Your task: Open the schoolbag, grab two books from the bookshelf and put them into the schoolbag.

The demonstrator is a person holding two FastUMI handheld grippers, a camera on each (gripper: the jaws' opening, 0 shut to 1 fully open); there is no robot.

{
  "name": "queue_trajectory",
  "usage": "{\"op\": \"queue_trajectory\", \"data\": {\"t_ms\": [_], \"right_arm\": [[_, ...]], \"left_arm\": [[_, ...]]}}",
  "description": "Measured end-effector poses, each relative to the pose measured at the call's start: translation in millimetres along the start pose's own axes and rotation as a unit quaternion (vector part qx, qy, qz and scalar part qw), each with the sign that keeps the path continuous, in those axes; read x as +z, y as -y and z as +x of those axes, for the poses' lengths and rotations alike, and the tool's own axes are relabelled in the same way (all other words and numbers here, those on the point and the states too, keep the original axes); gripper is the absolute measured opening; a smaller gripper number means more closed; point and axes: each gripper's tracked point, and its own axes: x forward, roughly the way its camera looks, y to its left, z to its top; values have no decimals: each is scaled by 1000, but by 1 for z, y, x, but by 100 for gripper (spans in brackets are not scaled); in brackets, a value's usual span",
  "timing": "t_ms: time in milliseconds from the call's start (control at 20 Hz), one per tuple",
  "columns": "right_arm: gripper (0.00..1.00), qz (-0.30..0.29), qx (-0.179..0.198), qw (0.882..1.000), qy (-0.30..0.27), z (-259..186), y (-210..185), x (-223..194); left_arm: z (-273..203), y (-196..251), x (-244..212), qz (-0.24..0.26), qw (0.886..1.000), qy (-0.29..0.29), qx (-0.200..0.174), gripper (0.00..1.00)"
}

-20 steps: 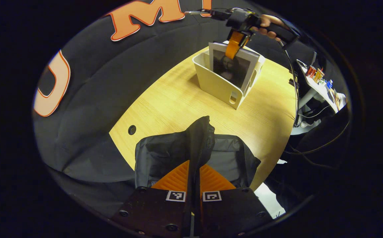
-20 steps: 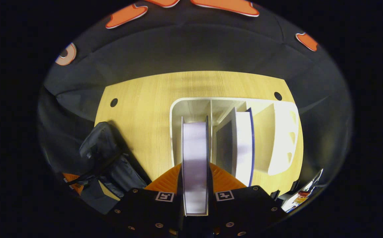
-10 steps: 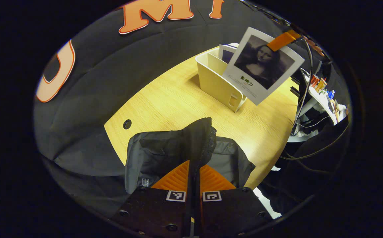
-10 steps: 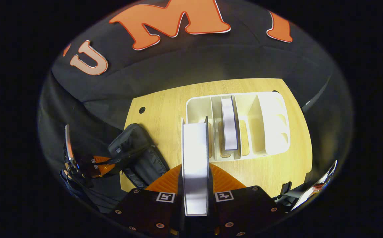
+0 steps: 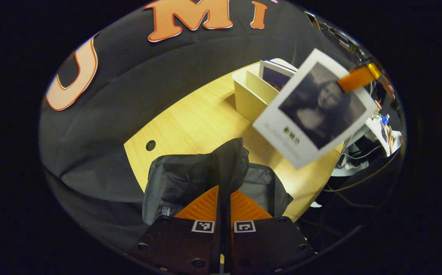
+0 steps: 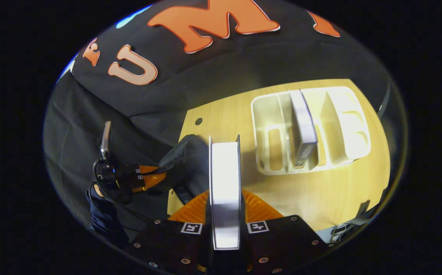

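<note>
First book point(image 6: 225, 191) now lifted clear of bookshelf point(image 6: 266, 114), carried toward schoolbag point(image 5: 175, 179). Right hand-held gripper point(image 6: 225, 208) clamped on it; left hand-held gripper point(image 5: 223, 198) pinches the bag's flap up (opening ready). Second book point(image 6: 303, 122) remains shelved.

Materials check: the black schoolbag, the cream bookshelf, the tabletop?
Black schoolbag: likely thin woven synthetic fabric, matte; it creases and folds limply. Cream bookshelf: looks like moulded plastic, smooth with rounded corners and slotted floor. Tabletop: pale wood-grain surface, probably laminate, with a slight sheen.
</note>
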Motion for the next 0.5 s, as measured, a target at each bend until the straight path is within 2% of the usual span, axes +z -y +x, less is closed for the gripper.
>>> {"op": "queue_trajectory", "data": {"t_ms": [150,500], "right_arm": [[28,17,40,999,-10,41,-22,-20],[27,63,95,993,-11,106,-53,-42]], "left_arm": [[-6,3,4,-7,1000,22,14,5],[-2,17,-5,-64,997,42,21,5]]}}
